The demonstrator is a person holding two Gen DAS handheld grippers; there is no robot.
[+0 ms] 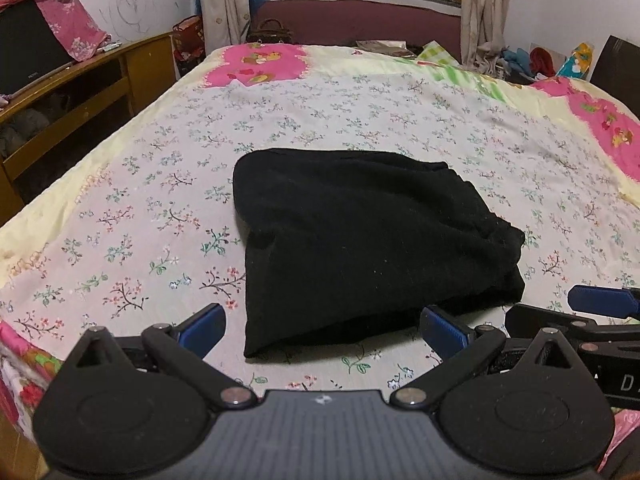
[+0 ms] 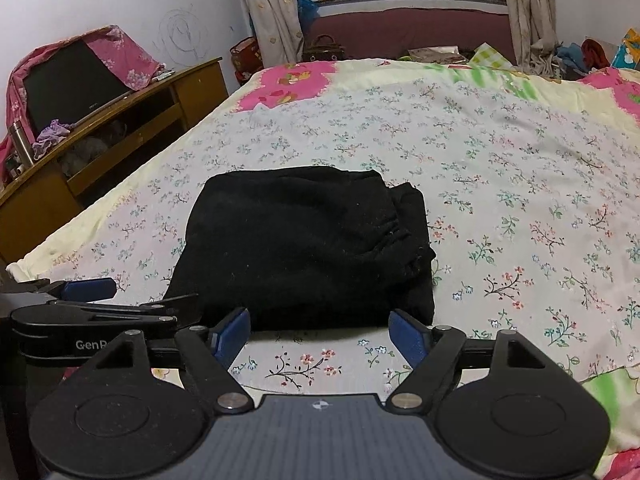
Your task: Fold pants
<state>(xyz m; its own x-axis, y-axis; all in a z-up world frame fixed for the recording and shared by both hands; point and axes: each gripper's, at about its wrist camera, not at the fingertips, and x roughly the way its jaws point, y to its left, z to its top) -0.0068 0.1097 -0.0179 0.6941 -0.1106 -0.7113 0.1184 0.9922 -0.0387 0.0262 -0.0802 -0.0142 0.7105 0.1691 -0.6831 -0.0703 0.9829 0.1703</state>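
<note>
The black pants [image 1: 360,240] lie folded into a compact bundle in the middle of the floral bed sheet [image 1: 160,200]; they also show in the right wrist view [image 2: 304,248]. My left gripper [image 1: 324,330] is open and empty, just in front of the bundle's near edge. My right gripper [image 2: 320,336] is open and empty too, close to the bundle's near edge. Each gripper shows at the side of the other's view: the right one at the lower right [image 1: 600,312], the left one at the lower left [image 2: 88,304].
A wooden desk [image 2: 120,120] with a cloth-draped monitor [image 2: 72,84] stands left of the bed. Curtains [image 2: 272,8], a window and bags are beyond the far end. Clothes and colourful items pile at the back right [image 1: 552,60].
</note>
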